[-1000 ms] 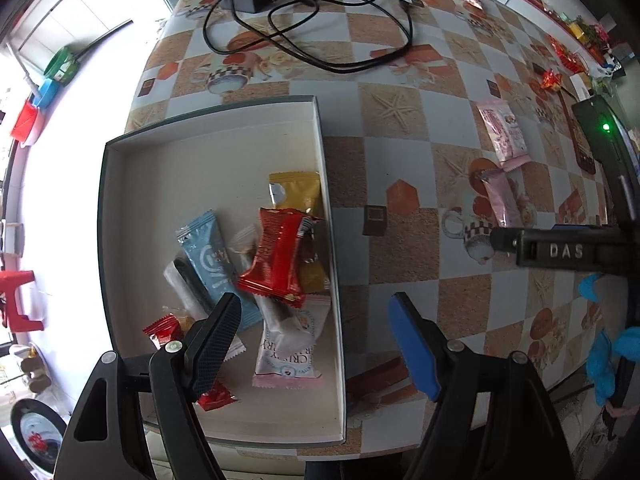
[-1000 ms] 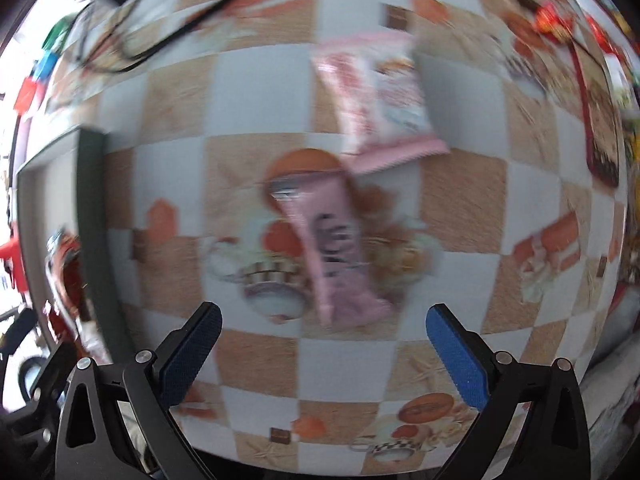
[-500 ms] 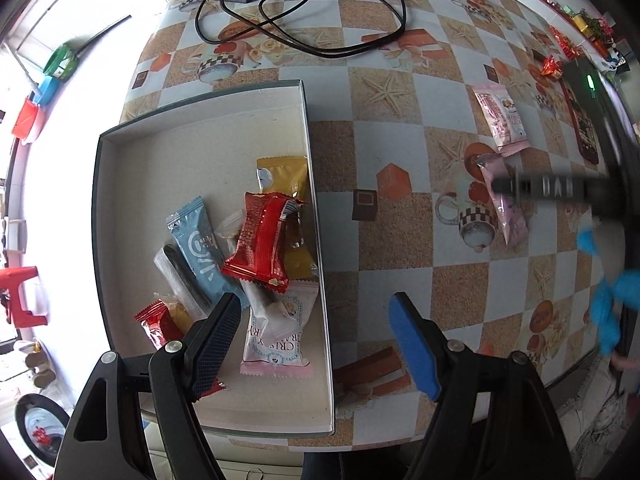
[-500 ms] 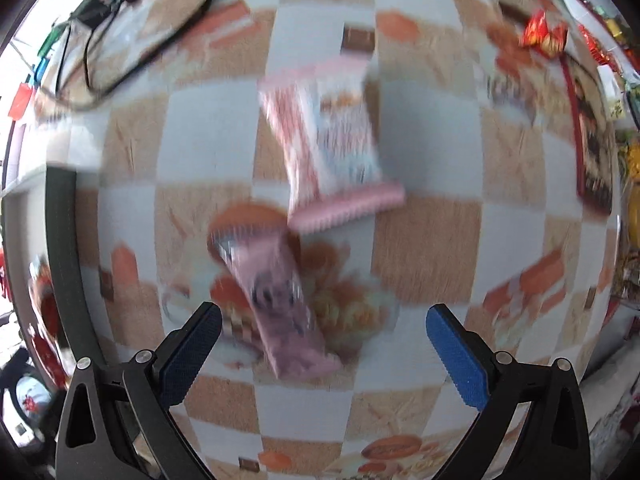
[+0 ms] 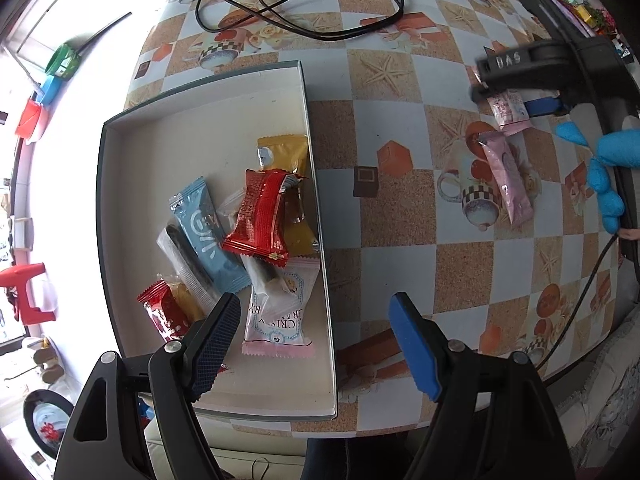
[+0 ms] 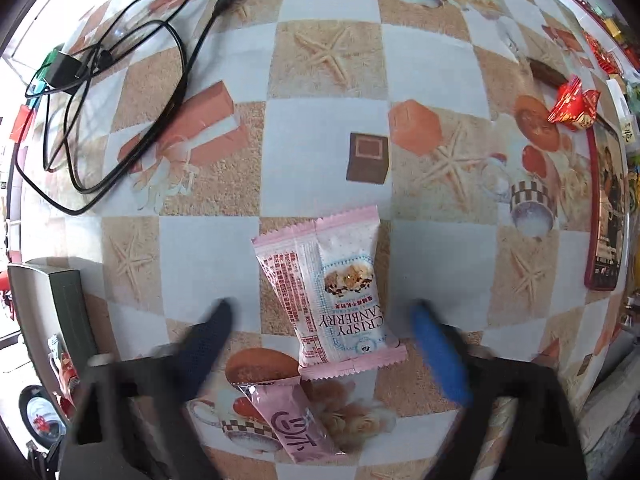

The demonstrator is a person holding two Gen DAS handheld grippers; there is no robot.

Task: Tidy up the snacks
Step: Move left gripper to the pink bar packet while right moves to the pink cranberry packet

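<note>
A pink and white cranberry packet (image 6: 332, 284) lies flat on the checked tablecloth. My right gripper (image 6: 320, 312) points down over it with its jaws closing; the packet sits between the blurred fingers, and neither pad touches it. Just below lies a long pink bar (image 6: 296, 420). In the left wrist view the same packet (image 5: 510, 110) and bar (image 5: 506, 176) show at the right under the right gripper (image 5: 512, 100). My left gripper (image 5: 316, 312) hangs open over the right wall of the white box (image 5: 200, 120), which holds several snacks, among them a red packet (image 5: 262, 216).
A black charger cable (image 6: 120, 80) loops at the back left of the table. A red candy (image 6: 572, 106) and a dark red flat object (image 6: 608, 220) lie at the right. A blue-gloved hand (image 5: 612, 160) holds the right tool. The box corner (image 6: 68, 292) shows at the left.
My right gripper has slid toward the back of the table, from over the long pink bar to over the cranberry packet, and its fingers have drawn closer together. The left gripper stays open over the box.
</note>
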